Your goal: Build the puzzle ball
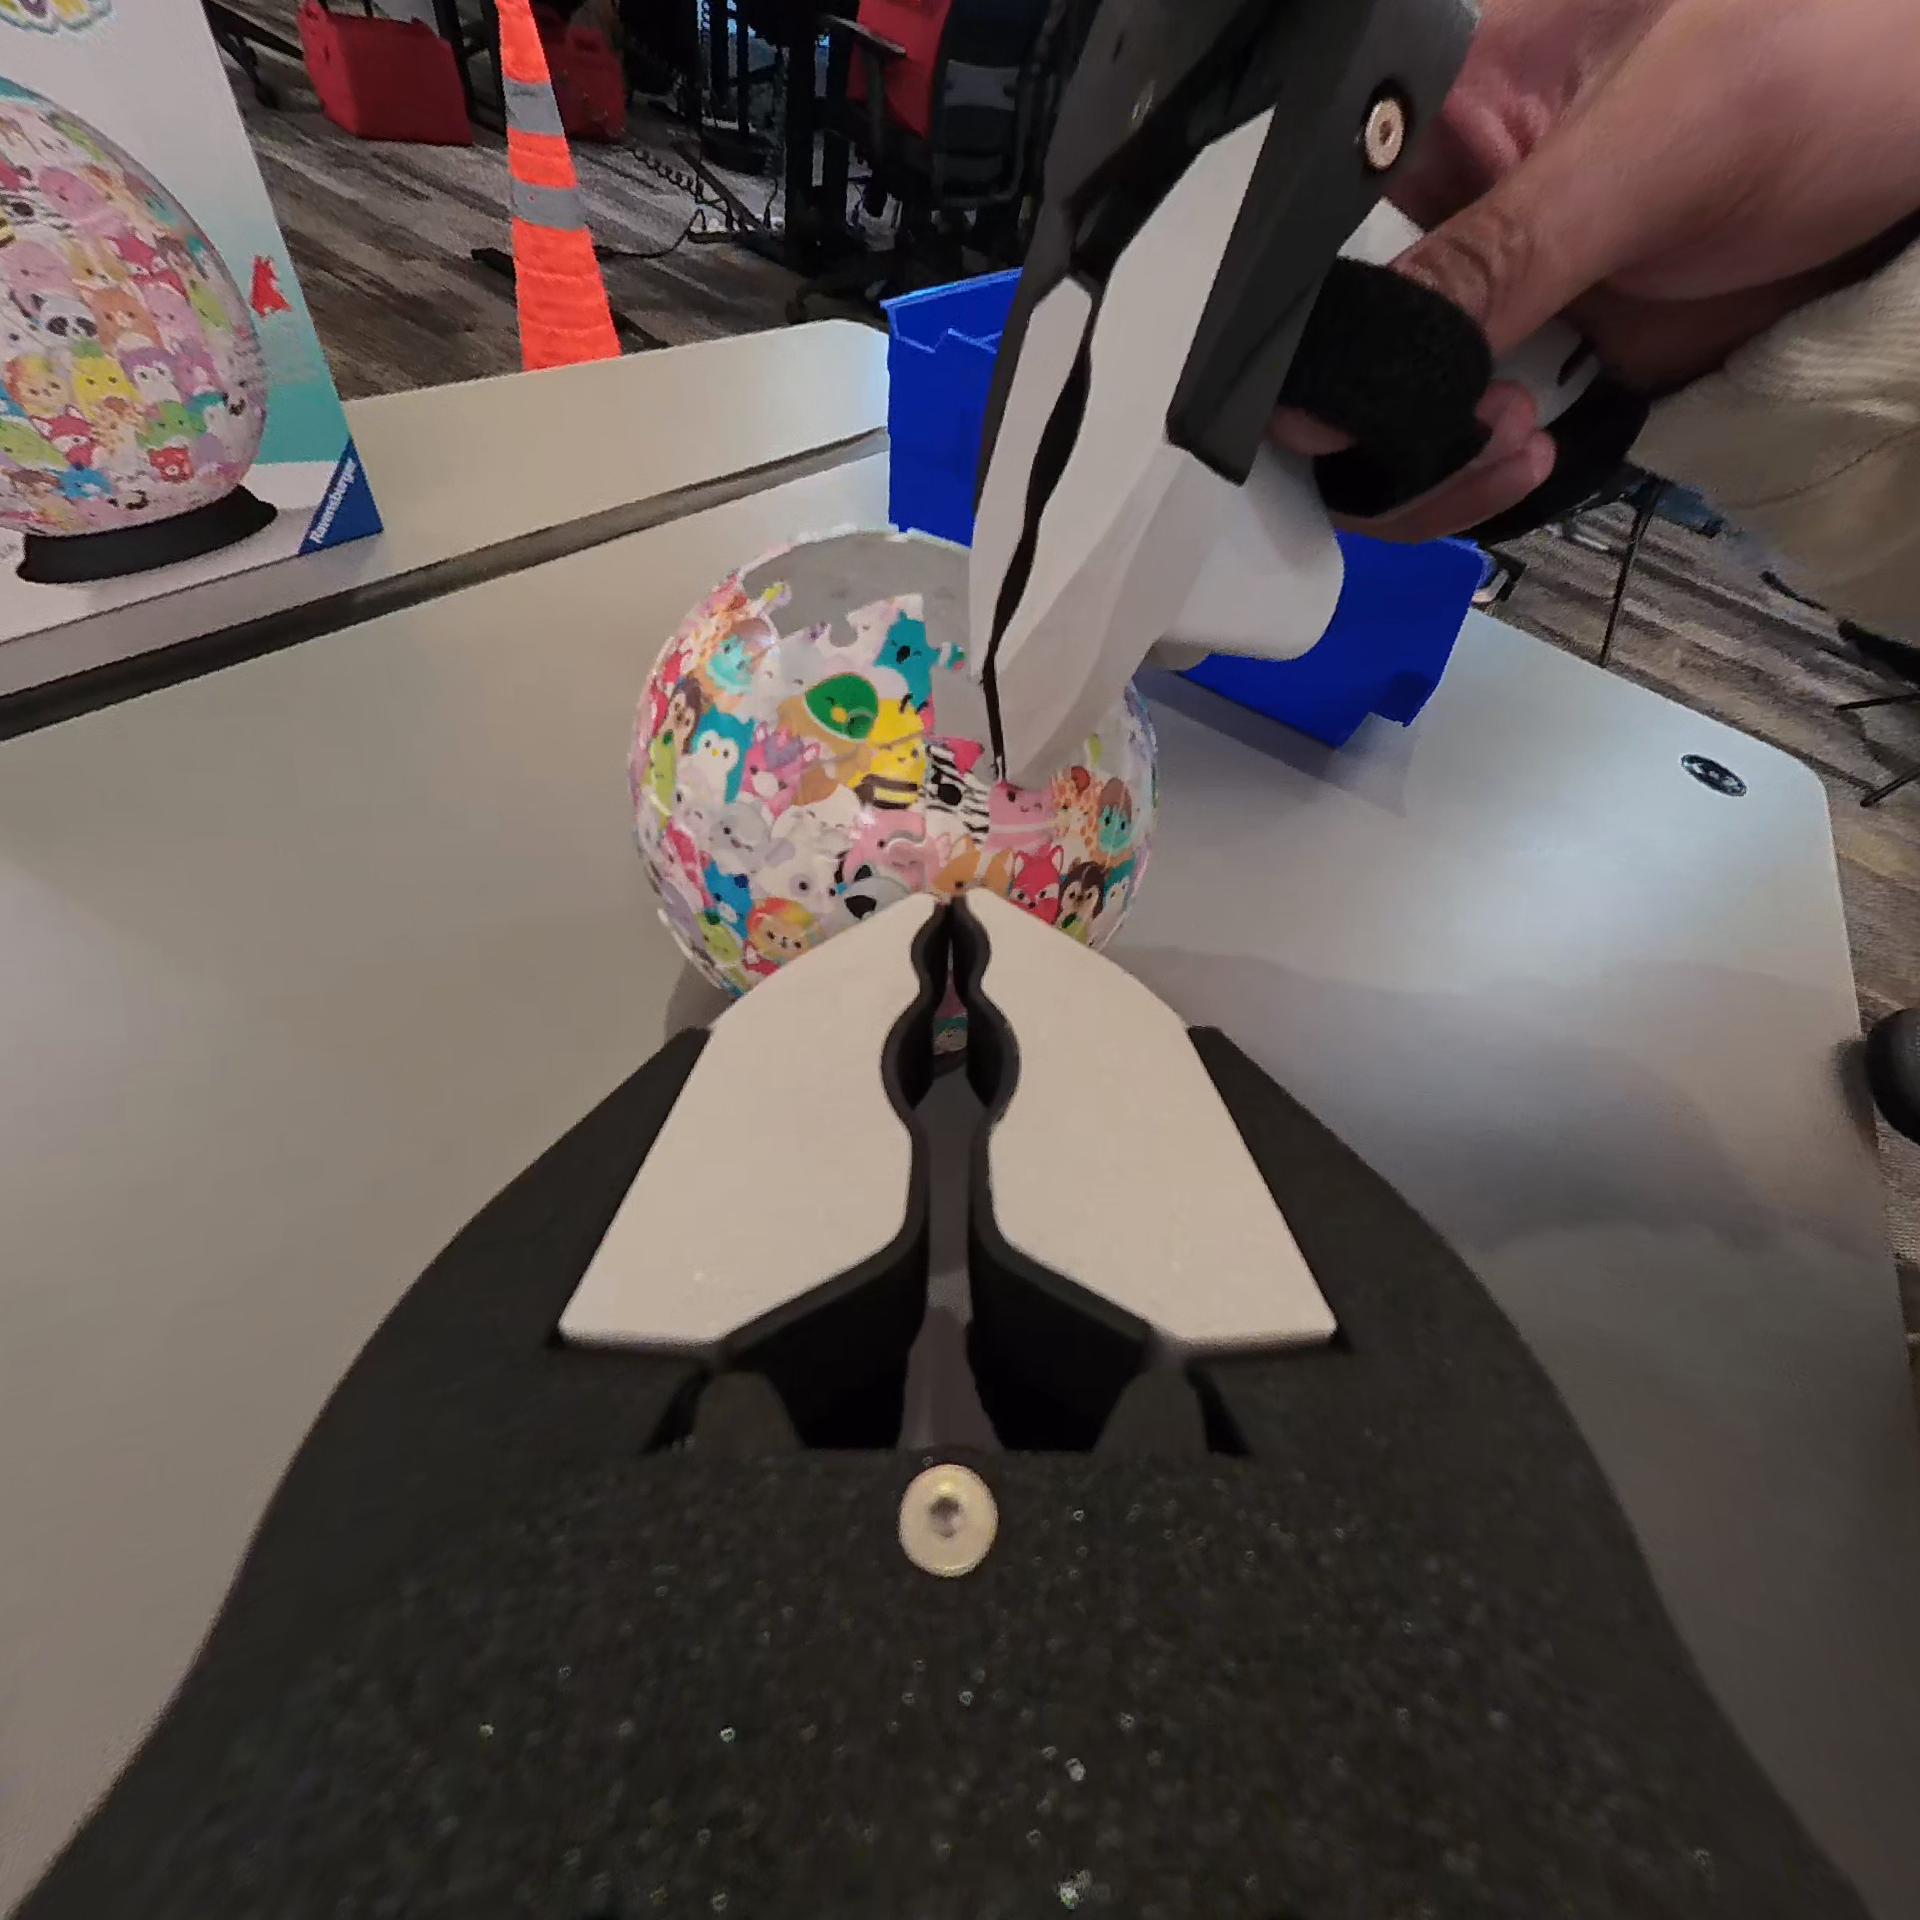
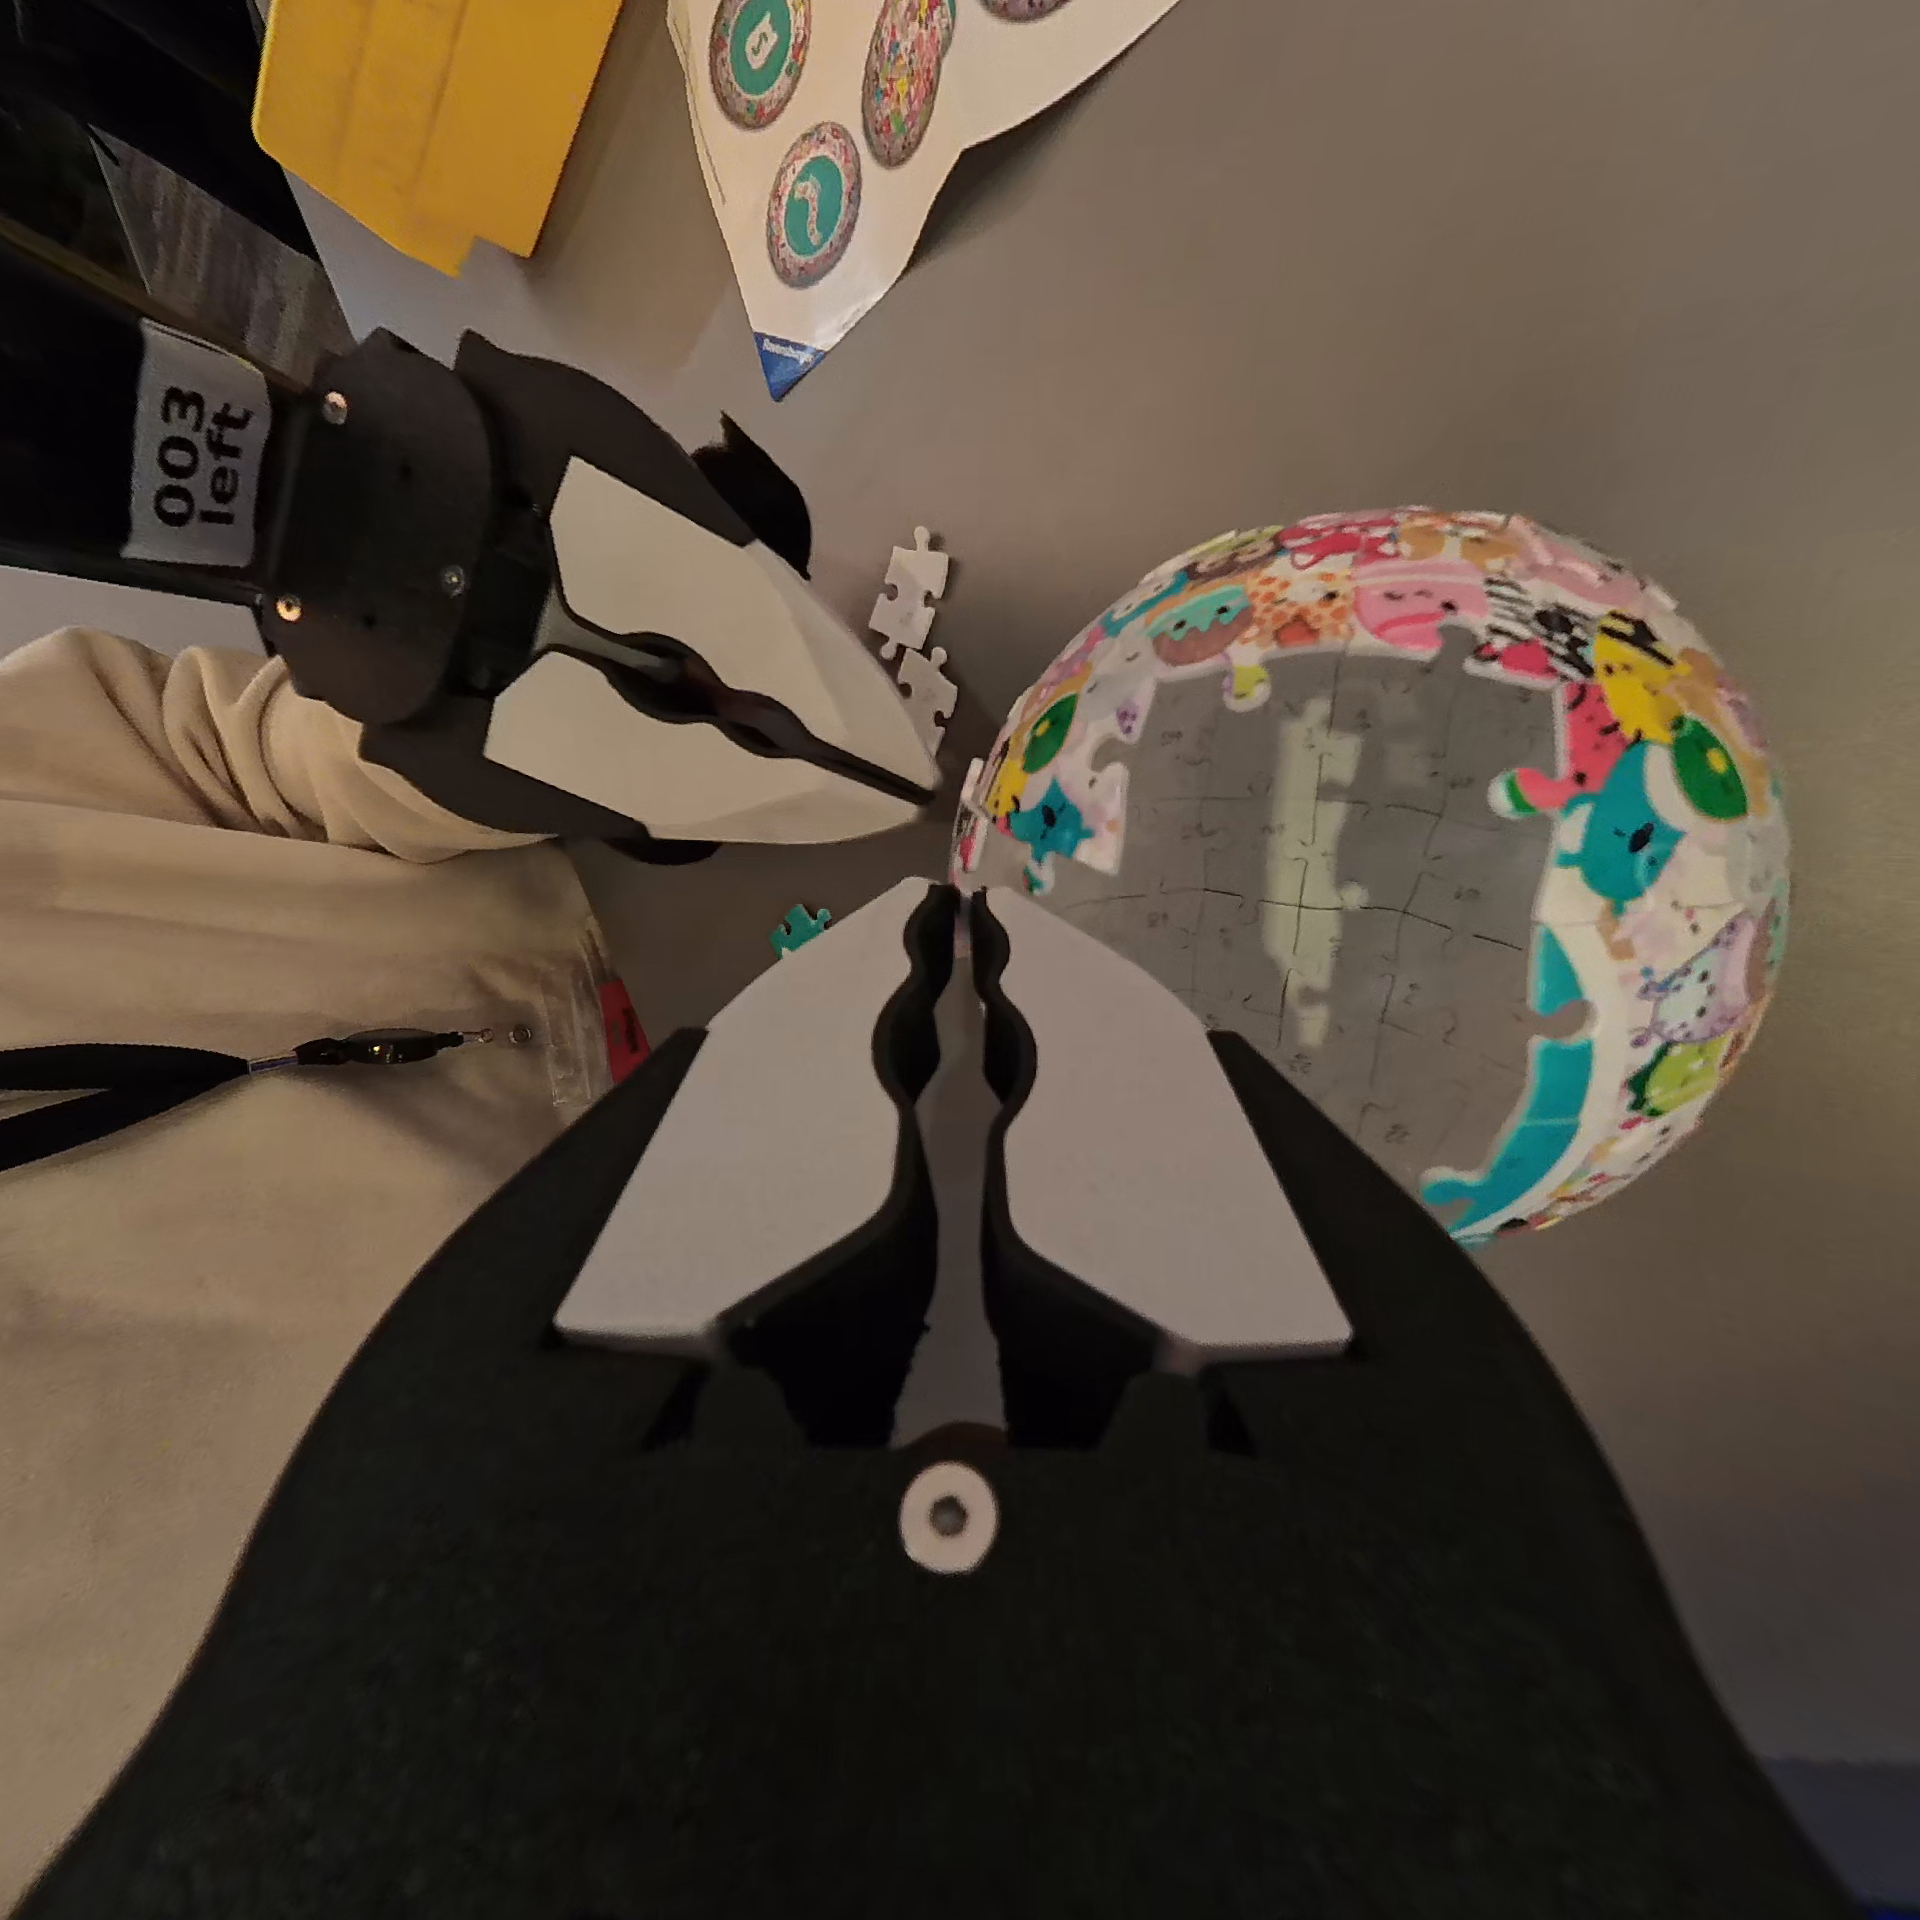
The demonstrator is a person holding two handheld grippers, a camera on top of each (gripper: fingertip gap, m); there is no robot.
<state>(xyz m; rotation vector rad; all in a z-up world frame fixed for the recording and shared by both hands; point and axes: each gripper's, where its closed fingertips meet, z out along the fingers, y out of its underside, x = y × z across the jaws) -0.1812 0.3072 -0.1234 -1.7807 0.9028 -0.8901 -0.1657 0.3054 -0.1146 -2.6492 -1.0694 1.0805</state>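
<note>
One puzzle ball (image 1: 894, 769): partly built, printed with many-coloured cartoon animals, standing on the tabletop (image 1: 312, 935) at centre in the left wrist view.
Opening: a wide gap at the ball's top, showing the grey inner faces of fitted pieces (image 2: 1330, 862); a second notch at 12 o'clock on the side facing the left wrist view.
Right tool (image 1: 1000, 764): comes down from 1 o'clock in the left wrist view, tips touching the ball's upper shell; fingers pressed together. Whether a piece sits between the tips cannot be told.
Hand (image 1: 1621, 239): grips the right tool's handle at 2 o'clock in the left wrist view.
Left tool (image 1: 954, 906): fingers closed to a narrow slit, tips just beside the ball's lower front; nothing visibly pinched. In the right wrist view it enters from 9 o'clock.
Loose pieces: two white-backed pieces (image 2: 914, 623) and a teal piece (image 2: 798, 925) on the tabletop, at 9 o'clock of the ball in the right wrist view.
Puzzle box (image 1: 156, 312): upright at 10 o'clock, left wrist view.
Blue bin (image 1: 1351, 644): behind the ball at 1 o'clock.
Printed sheet (image 2: 883, 135): at 12 o'clock, right wrist view, beside a yellow folder (image 2: 416, 114).
Traffic cone (image 1: 551, 197): on the floor beyond the tabletop.
</note>
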